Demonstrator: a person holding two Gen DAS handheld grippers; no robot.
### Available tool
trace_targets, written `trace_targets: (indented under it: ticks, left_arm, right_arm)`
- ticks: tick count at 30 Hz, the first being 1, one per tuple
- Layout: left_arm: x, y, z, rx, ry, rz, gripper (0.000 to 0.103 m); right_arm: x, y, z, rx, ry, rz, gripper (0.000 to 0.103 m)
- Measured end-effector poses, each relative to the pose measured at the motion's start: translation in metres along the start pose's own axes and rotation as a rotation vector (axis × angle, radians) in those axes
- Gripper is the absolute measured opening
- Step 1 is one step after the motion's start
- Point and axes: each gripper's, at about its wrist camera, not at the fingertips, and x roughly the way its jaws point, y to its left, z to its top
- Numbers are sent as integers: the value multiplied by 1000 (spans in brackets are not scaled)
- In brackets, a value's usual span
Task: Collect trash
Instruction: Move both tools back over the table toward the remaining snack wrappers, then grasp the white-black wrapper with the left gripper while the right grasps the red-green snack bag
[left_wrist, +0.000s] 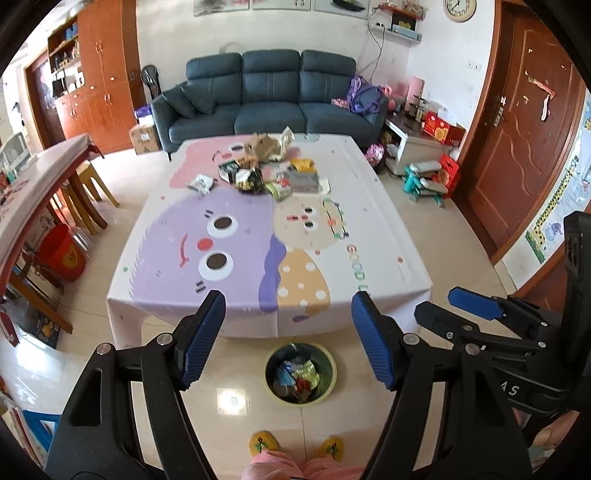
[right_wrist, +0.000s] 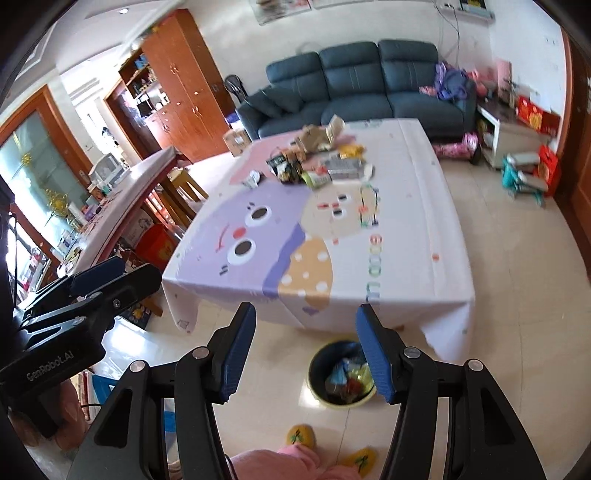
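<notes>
Evidently the trash (left_wrist: 271, 168) is lying heaped at the worktop's (left_wrist: 369, 206) twelve o'clock end, while the bin (left_wrist: 301, 373) is waiting at six, handy for drops. Both the left gripper (left_wrist: 288, 339) and right gripper (right_wrist: 304, 350) are hanging with jaws apart, holding nothing.

Right claw (right_wrist: 304, 350): blue-padded fingers (right_wrist: 238, 354) spread wide, nothing between them.
Left claw (right_wrist: 107, 278): at the left edge, its opening hard to judge.
Bench (right_wrist: 406, 229): covered by a cartoon-print cloth.
Trash pile (right_wrist: 317, 158): wrappers and boxes heaped at the bench's far end.
Bin (right_wrist: 341, 374): on the floor at the bench's near edge, wrappers inside.
Slippers (right_wrist: 301, 435): yellow, below the bin.
</notes>
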Motion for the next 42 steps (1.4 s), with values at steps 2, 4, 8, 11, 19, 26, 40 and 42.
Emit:
trace_targets:
  ticks: [2,4,8,11,19,26,40,42]
  left_arm:
    - [-1,2,6,-7,-8,6,68]
    - [-1,4,12,-19,-11,17,68]
    - [4,12,23,-52,1,42,68]
    - [12,21,30,-73,0,57,68]
    - [79,63,61,-117,53,24,68]
    - [185,111,116,-121,153,-90,68]
    - [407,151,244,-25,331,-245,68]
    - [438,152,253,-21,366,-252,68]
  right_arm:
    - [-2,0,8,-12,-11,0,61]
    - [-5,-1,17,-23,-31,5,62]
    - [-4,-3,34,-35,-44,25,63]
    - [5,-3,48,-50,-41,33,64]
    - [59,-5,92,-29,-17,23,64]
    - [137,-9,147,32,12,-55,64]
    - [315,-22,256,319,130,-140,64]
    - [338,-27,265,350,147,-146,64]
